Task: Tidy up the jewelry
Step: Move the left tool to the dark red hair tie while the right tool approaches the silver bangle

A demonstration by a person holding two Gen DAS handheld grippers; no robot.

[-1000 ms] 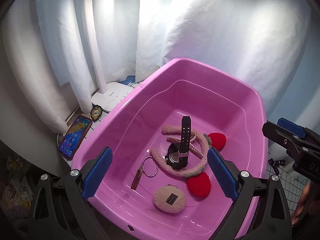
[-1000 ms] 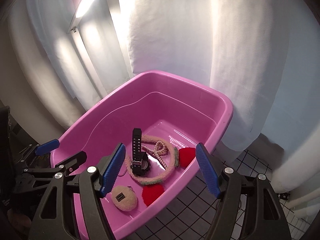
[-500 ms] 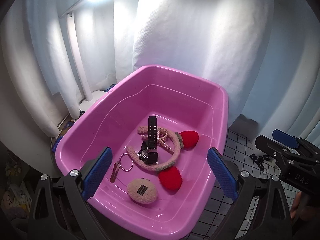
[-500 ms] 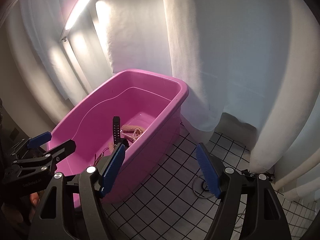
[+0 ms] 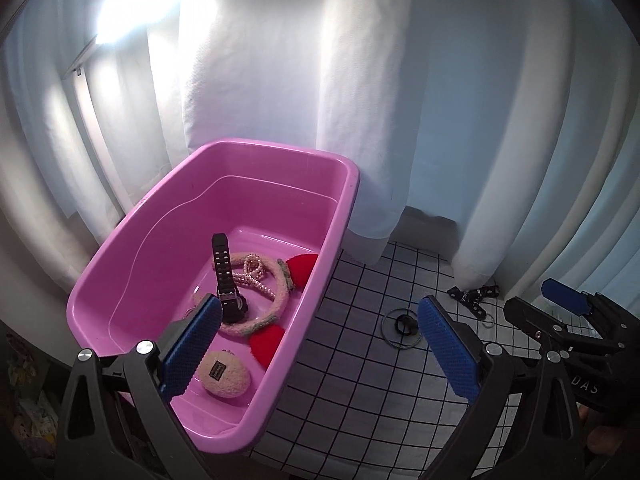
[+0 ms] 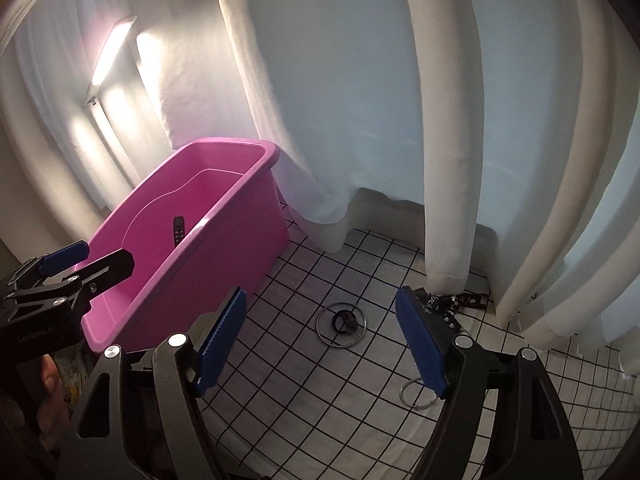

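Right tongs [image 6: 320, 344] stand wide with jaws opening, nothing between them; they hang over the white black-gridded cloth [image 6: 304, 408] on the bench

Left tongs [image 5: 320, 352] also gape, empty, straddling the near rim of the pink plastic tub [image 5: 132, 216]

Already in the tub: black rubber-strap watch [image 5: 227, 280], string of small pearls [image 5: 256, 276], fuzzy beige headband with red plush ears [image 5: 280, 292], round beige plush pouch [image 5: 224, 376]

Still out on the cloth, well apart from the tub: thin silver metal bangle [image 6: 341, 324] lying flat with a small dark ring-like piece [image 6: 344, 320] inside it, a plain metal key ring [image 6: 416, 394] partly behind my right finger, and black lettered strap pieces [image 6: 452, 302] by the curtain foot

Judgement: bangle is likely light, stiff, slick; lying flat, it gives little edge. I would pinch across the wire at one side, pads square, gently, lest it skate on the cloth
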